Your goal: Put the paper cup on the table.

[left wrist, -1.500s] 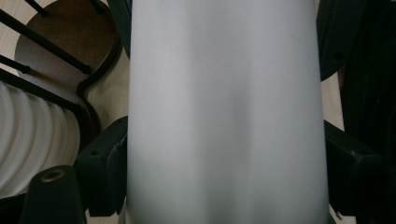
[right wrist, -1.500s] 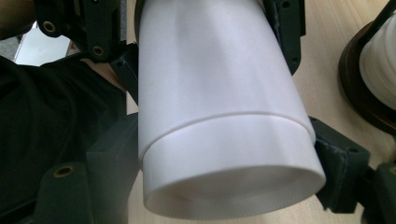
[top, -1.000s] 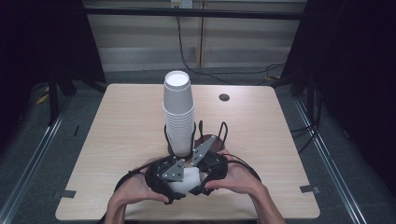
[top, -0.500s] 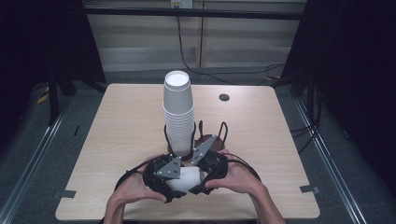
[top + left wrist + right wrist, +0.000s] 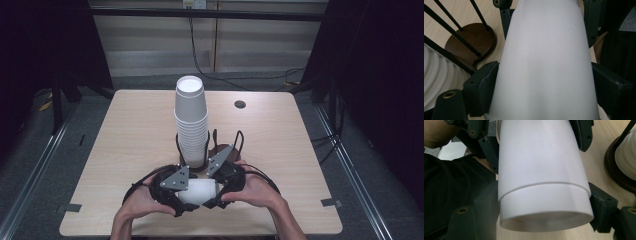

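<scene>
A white foam cup (image 5: 198, 192) lies on its side just above the table's front edge, held between both grippers. My left gripper (image 5: 175, 192) is shut on one end, its pads pressing the cup's (image 5: 544, 62) two sides. My right gripper (image 5: 224, 185) is shut on the other end, where a stepped band rings the cup (image 5: 541, 170). Whether this is one cup or two nested cups I cannot tell. Just behind the grippers a tall stack of cups (image 5: 191, 120) stands in a black wire holder on a round brown base (image 5: 471, 37).
The wooden table (image 5: 130, 130) has bare room left and right of the stack. A dark round hole (image 5: 240, 104) sits at the back right. Tape marks (image 5: 70, 207) lie near the front corners. The stack (image 5: 627, 152) stands close beside the right gripper.
The left gripper has edged slightly to the left, and a little more of the white cup shows between the two grippers. The right hand has kept still.
</scene>
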A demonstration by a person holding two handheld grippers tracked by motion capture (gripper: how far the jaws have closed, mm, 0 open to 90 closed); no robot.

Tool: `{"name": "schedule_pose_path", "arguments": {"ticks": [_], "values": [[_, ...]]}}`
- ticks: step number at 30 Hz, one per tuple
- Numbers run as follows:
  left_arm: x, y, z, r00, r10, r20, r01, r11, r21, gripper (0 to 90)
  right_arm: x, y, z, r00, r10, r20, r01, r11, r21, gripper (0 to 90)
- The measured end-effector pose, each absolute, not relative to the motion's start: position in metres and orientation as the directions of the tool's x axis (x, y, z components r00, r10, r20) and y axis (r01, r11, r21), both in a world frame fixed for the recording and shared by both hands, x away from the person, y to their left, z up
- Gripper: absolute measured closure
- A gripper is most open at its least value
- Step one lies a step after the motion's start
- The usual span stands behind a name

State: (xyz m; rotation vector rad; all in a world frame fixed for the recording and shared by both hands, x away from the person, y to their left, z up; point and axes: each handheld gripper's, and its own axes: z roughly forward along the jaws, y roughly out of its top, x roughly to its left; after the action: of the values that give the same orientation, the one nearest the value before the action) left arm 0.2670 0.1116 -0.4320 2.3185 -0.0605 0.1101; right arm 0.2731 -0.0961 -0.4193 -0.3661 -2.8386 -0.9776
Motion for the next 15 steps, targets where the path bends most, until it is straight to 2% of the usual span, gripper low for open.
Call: {"name": "schedule_pose_path", "arguments": {"ticks": [7,15], "values": [[0.266,0.118,-0.425,0.996,0.017,0.086,-0.059,-0.602,0.796,16.4,0.271,-0.097,-0.418,-0.966,0.2,0.165,0.259,0.762,0.594,24.2],[0.267,0.126,-0.421,0.995,0.054,0.08,-0.036,-0.559,0.829,15.9,0.273,-0.103,-0.421,-0.961,0.214,0.176,0.277,0.753,0.597,24.1]]}}
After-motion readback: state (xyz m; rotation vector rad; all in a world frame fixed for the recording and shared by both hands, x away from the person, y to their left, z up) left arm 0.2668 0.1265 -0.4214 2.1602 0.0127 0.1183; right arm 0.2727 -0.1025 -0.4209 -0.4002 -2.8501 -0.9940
